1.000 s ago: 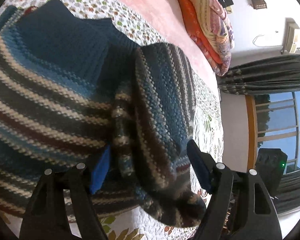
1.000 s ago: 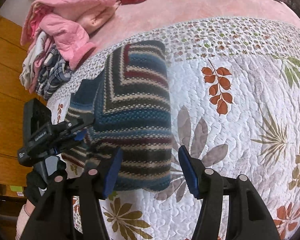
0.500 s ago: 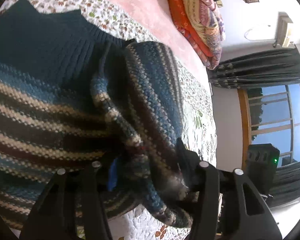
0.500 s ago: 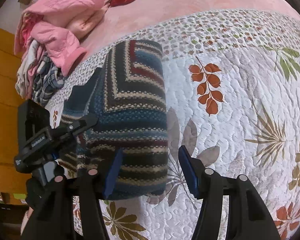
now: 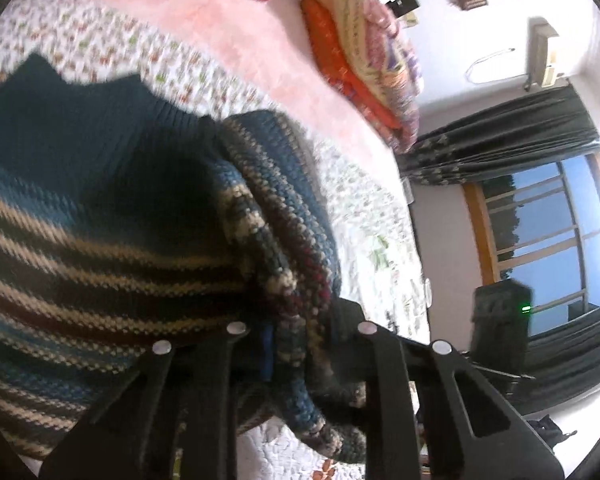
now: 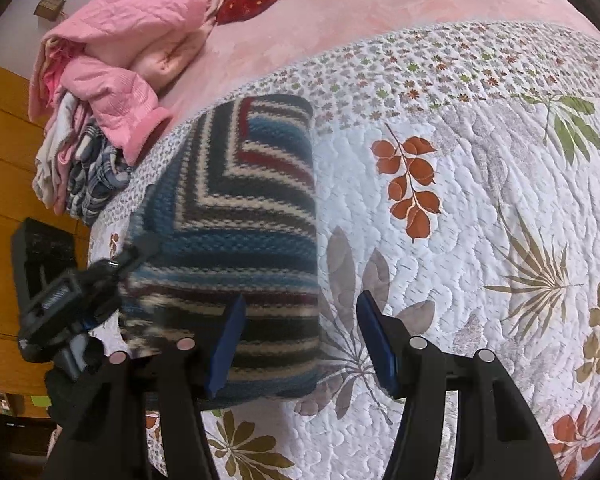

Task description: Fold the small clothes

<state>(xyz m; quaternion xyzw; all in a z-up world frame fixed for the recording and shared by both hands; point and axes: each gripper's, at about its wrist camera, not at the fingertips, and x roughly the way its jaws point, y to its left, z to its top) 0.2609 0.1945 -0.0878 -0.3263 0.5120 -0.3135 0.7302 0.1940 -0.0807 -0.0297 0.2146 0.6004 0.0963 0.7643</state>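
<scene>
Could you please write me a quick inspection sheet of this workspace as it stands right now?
Surface: quilted leaf-print bedspread over a pink blanket.
Job's things: striped knit sweater, partly folded, lying flat on the bedspread.
Clutter: pile of pink and plaid clothes; stacked folded blankets.
Grippers: left gripper shut on a bunched sweater edge; right gripper open, one finger over the sweater's near corner.
Cables: thin wire on the wall.
Surroundings: dark curtains, window.
</scene>
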